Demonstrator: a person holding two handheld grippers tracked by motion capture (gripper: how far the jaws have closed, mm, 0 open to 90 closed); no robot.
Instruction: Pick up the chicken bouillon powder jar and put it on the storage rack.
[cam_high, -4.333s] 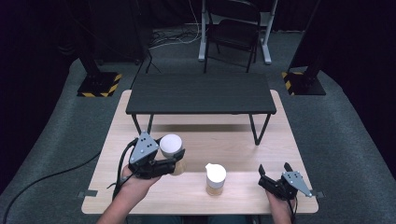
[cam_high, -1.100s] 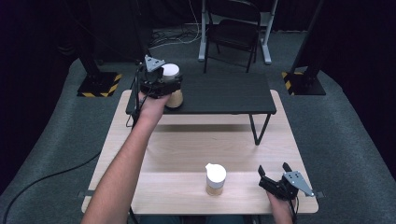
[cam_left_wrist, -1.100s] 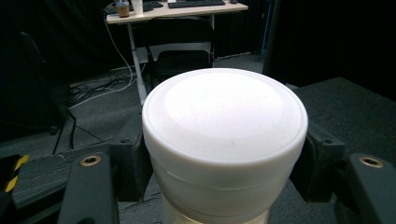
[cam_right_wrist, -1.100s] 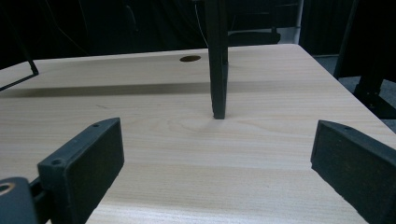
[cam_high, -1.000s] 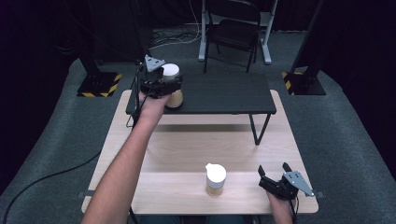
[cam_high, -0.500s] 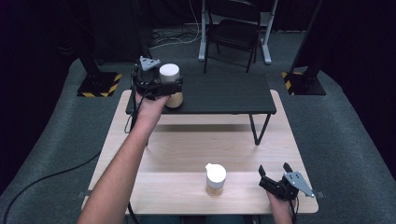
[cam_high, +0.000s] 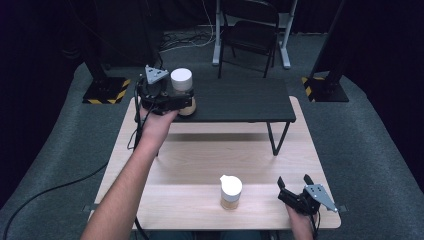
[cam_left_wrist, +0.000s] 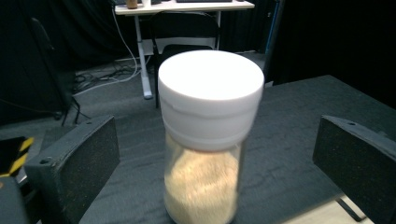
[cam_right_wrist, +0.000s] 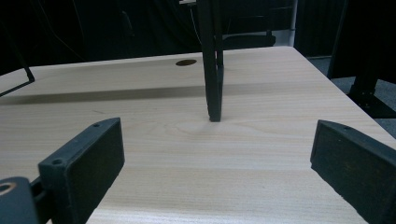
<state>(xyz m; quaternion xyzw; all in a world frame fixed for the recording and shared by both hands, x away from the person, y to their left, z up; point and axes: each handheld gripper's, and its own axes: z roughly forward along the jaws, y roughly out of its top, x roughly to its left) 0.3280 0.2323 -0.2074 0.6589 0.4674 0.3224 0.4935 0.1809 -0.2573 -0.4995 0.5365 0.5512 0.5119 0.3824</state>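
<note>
On the black raised shelf (cam_high: 235, 100), near its left front edge, the white-lidded jar (cam_high: 182, 91) of tan granules stands upright between the wide-open jaws of the left gripper (cam_high: 186, 98), which have just been opening and no longer press it. Pulling back crooked could clip the jar and tip it off the edge onto the wooden table (cam_high: 210, 150). Right gripper (cam_high: 294, 186) rests open and empty near the second jar (cam_high: 231, 192), low risk.
</note>
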